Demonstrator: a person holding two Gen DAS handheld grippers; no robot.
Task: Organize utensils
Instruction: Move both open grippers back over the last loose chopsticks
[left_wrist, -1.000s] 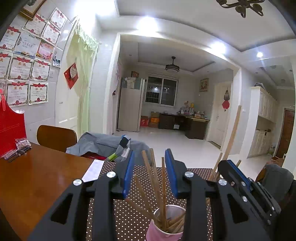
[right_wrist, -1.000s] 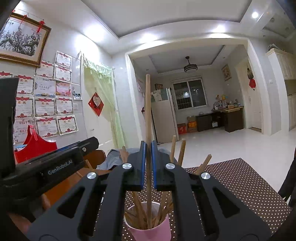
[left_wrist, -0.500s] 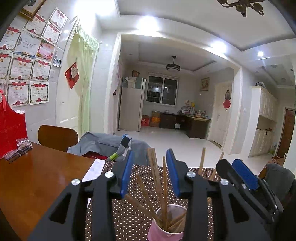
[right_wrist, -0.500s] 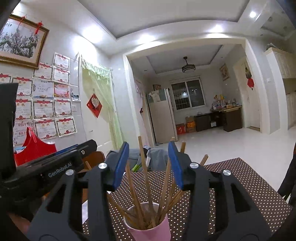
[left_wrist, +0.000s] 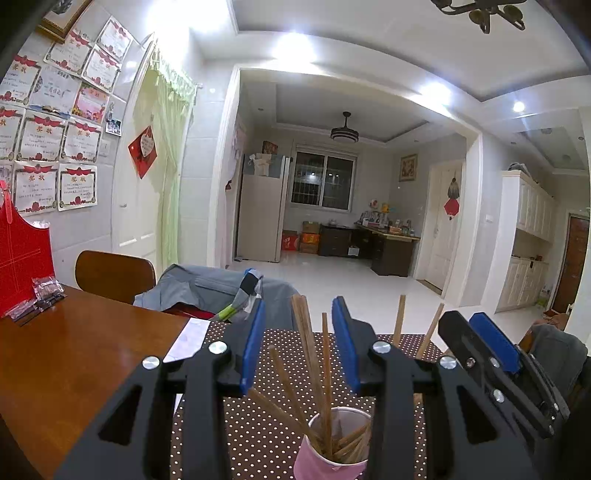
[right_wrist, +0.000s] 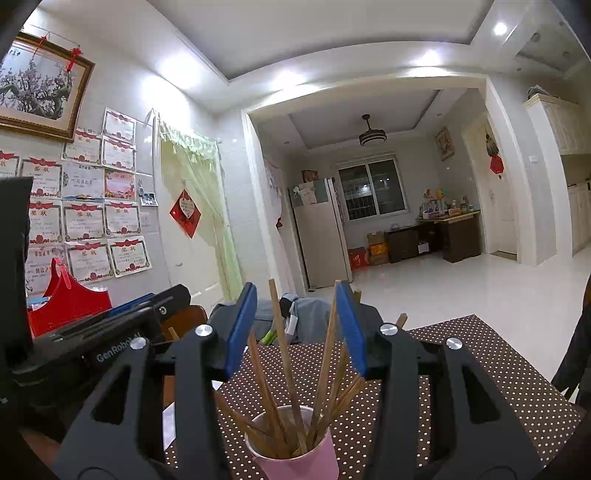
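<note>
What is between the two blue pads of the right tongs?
In the right wrist view, wooden chopsticks standing in the pink cup rise between the pads of the right tongs. The jaws have just been opening and stand apart, gripping none.

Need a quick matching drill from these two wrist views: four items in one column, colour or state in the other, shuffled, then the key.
Column 1:
1. cup
2. chopsticks
3. right hand-held gripper
4. placemat

Column 2:
A. brown with white dots
B. open, pads not pressing on anything
C. pink
D. standing fanned out in the cup

Pairs: 1-C, 2-D, 3-B, 4-A
</note>
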